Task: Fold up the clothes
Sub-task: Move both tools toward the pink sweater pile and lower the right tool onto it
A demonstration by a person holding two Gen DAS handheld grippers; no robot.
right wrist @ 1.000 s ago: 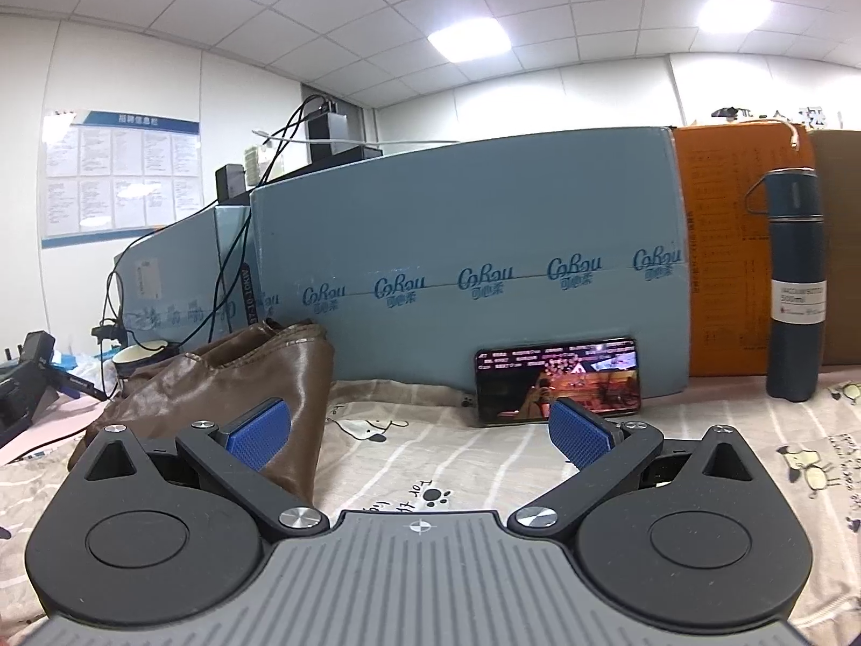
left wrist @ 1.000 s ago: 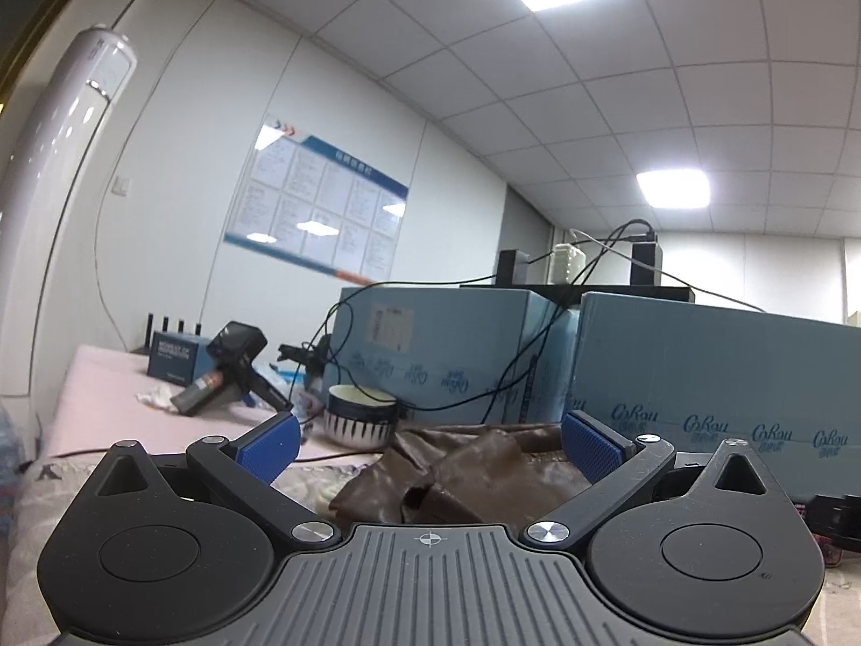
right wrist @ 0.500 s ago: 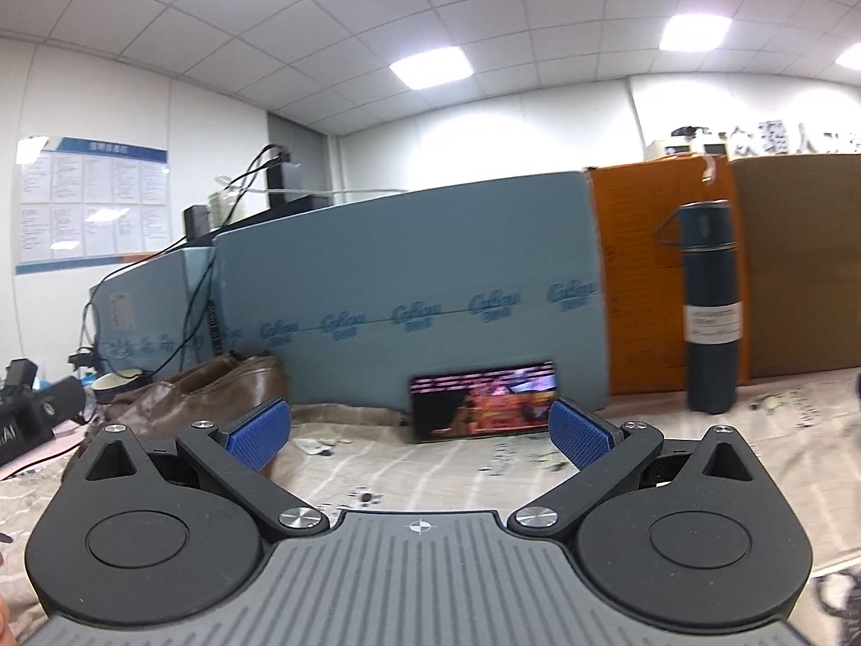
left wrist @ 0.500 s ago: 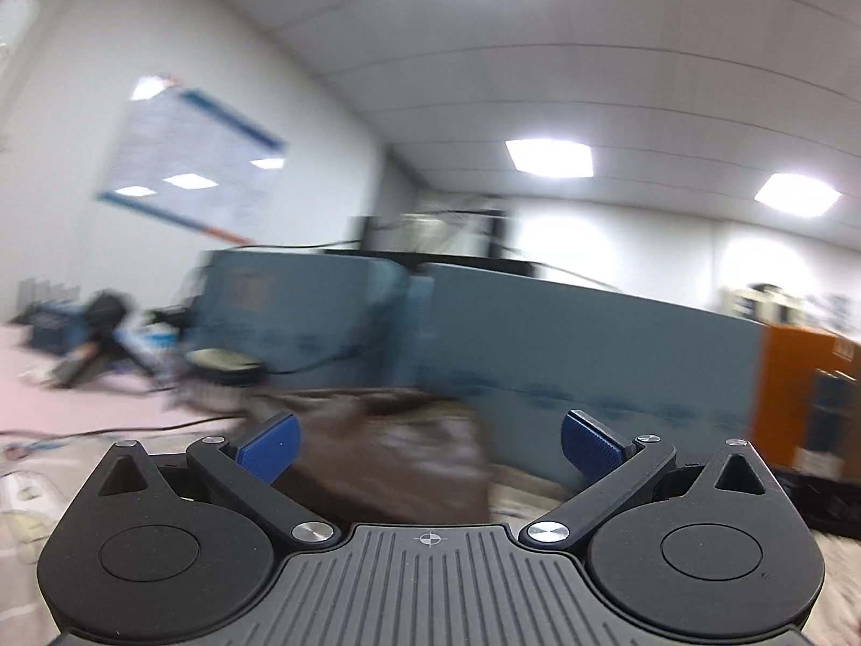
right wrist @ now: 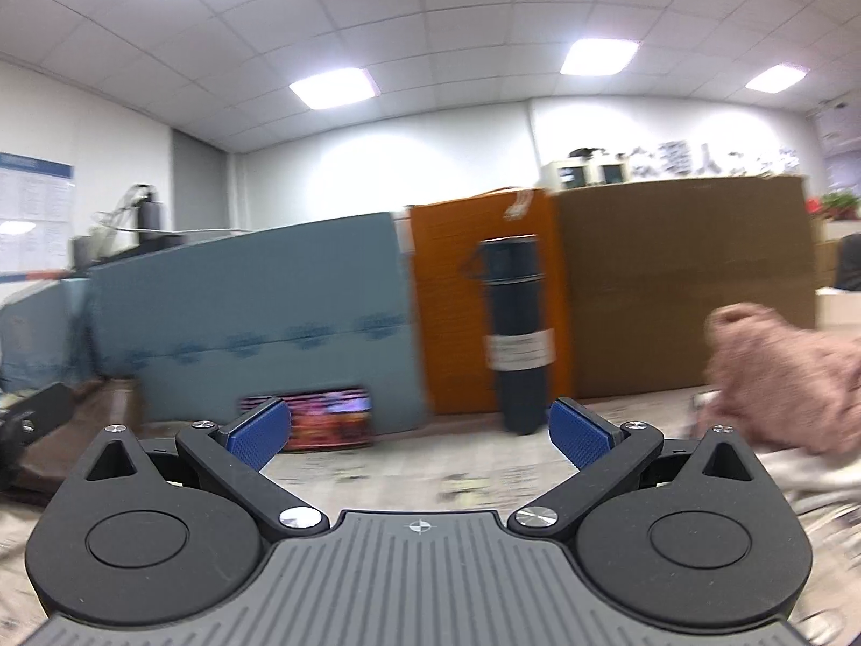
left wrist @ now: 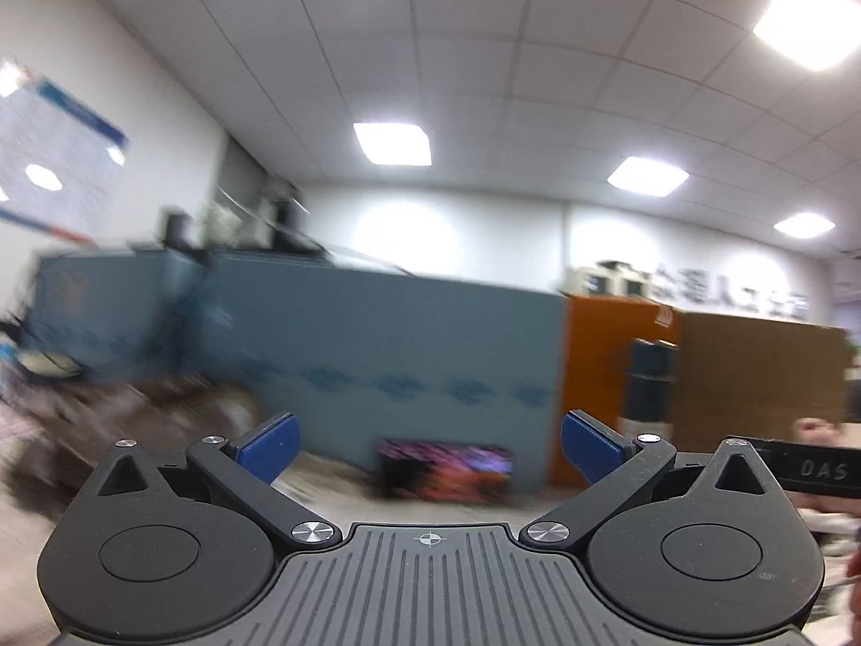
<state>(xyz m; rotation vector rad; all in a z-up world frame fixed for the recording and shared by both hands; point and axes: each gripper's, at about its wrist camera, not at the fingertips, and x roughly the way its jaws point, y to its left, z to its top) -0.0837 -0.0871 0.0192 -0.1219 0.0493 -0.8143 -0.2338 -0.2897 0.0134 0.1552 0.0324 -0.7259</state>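
Note:
A pink fuzzy garment (right wrist: 791,371) lies heaped on the patterned tablecloth (right wrist: 409,474) at the right of the right wrist view. A brown leather garment (left wrist: 113,420) lies blurred at the left of the left wrist view, and its edge shows in the right wrist view (right wrist: 80,430). My left gripper (left wrist: 428,439) is open and empty, held above the table. My right gripper (right wrist: 420,430) is open and empty, to the left of the pink garment. Both views are motion-blurred.
A phone with a lit screen (right wrist: 328,425) leans on the blue foam board (right wrist: 258,312), also in the left wrist view (left wrist: 446,465). A dark flask (right wrist: 516,334) stands before orange (right wrist: 446,296) and brown (right wrist: 689,290) boards. The other gripper's black body (left wrist: 812,468) shows at right.
Both grippers have swung to the right. The brown garment slid to the left of both views, and the flask, brown board and pink garment came into view. Both stayed open.

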